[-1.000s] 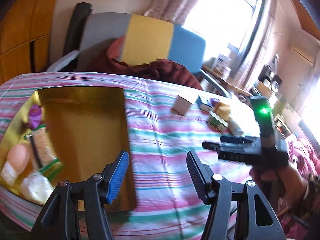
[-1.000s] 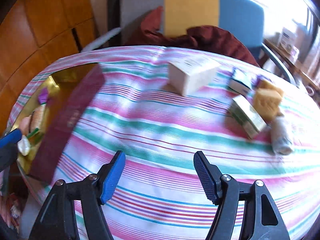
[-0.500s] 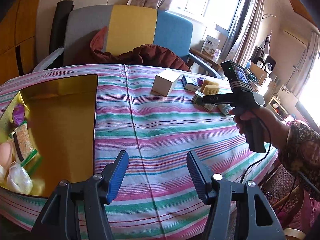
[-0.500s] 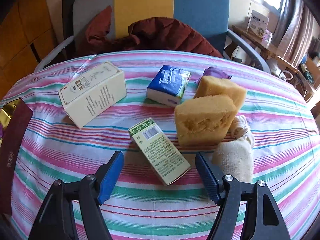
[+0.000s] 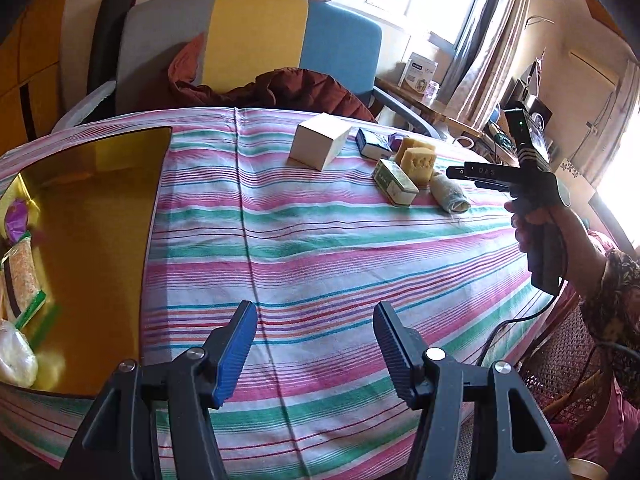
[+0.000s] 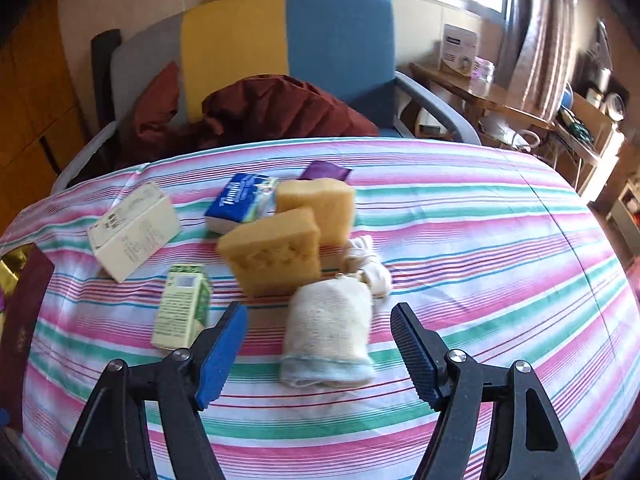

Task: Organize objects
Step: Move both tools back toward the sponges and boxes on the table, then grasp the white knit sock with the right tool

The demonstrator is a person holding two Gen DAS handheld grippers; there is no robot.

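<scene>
The right gripper (image 6: pixel 318 346) hangs with its jaws apart and nothing pressed between them; a rolled cream cloth (image 6: pixel 326 336) lies on the striped worktop (image 6: pixel 480 264) in the gap, untouched. Just beyond it stand two yellow sponges (image 6: pixel 276 254), with a green carton (image 6: pixel 182 306) to their left, a white box (image 6: pixel 134 230) farther left, and a blue tissue pack (image 6: pixel 240 202) behind. The left gripper (image 5: pixel 316 350) is also spread and empty above bare cloth. To its left sits a gold tray (image 5: pixel 100 240) holding what look like wrapped packets (image 5: pixel 20 280), blurred at the frame edge. A hand (image 5: pixel 532 220) grips the other tool's handle.
</scene>
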